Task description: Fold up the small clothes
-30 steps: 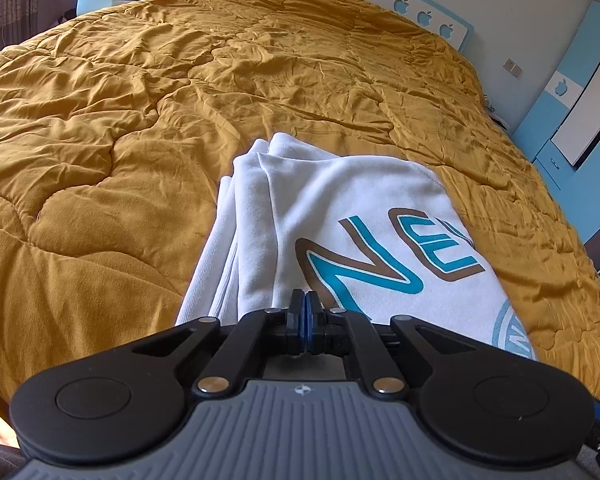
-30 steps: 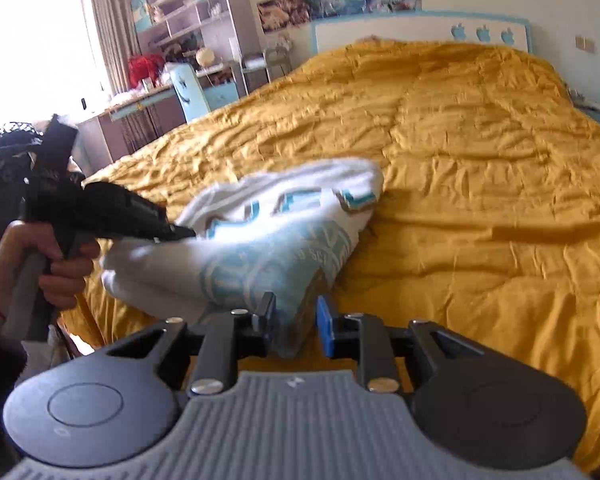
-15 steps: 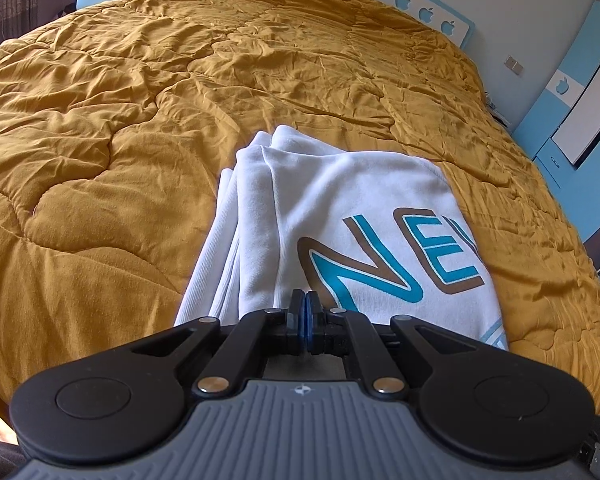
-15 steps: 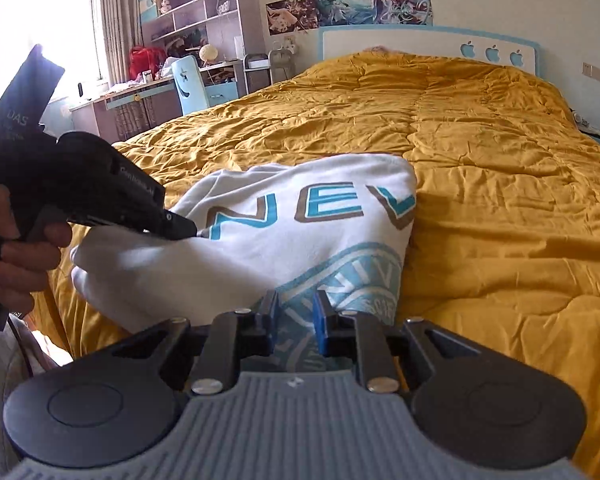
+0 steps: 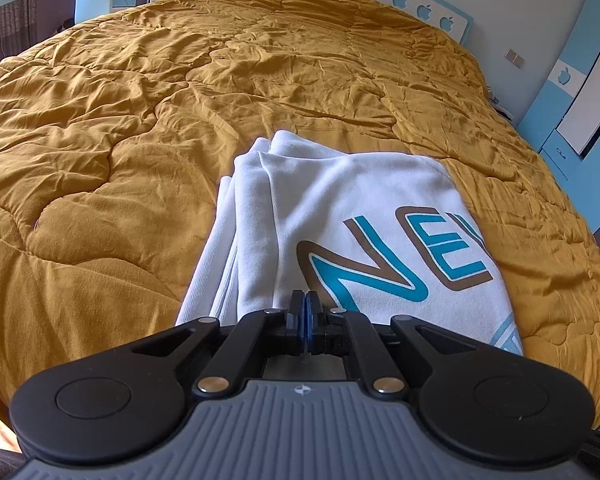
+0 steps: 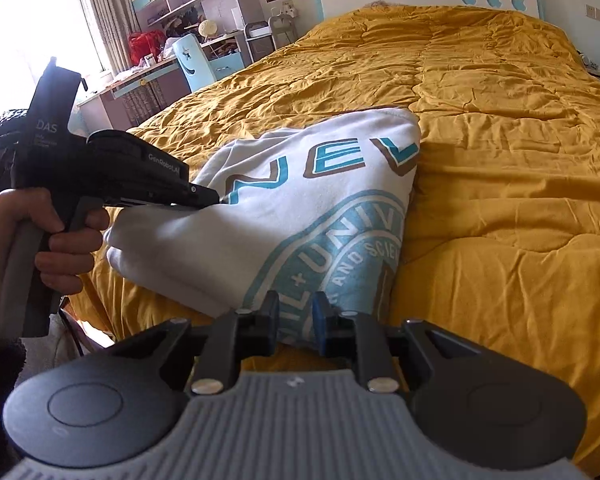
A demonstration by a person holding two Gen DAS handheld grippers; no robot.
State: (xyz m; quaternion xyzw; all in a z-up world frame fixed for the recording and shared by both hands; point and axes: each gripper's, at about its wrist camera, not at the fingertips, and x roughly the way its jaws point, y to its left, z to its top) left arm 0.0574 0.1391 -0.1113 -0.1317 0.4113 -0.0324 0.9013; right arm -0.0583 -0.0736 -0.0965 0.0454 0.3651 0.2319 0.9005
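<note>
Left wrist view shows the white sweatshirt (image 5: 360, 216) folded into a compact stack at lower centre, lying on the bed (image 5: 180, 100). Left tool (image 5: 306, 322) is pinched together on its near edge; right tool (image 6: 296, 320) clamps its lower hem. Folding looks nearly done; release and perhaps smoothing remain.

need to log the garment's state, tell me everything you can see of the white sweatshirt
The white sweatshirt looks like soft knit cotton, folded into a thick stack of layers on the mustard quilt near the bed's near edge. Its top face shows teal and brown letters NEV and part of a teal round university seal. The left gripper is shut on its near edge, lifting that corner slightly. The right gripper has the seal edge between its pads, pinched.
</note>
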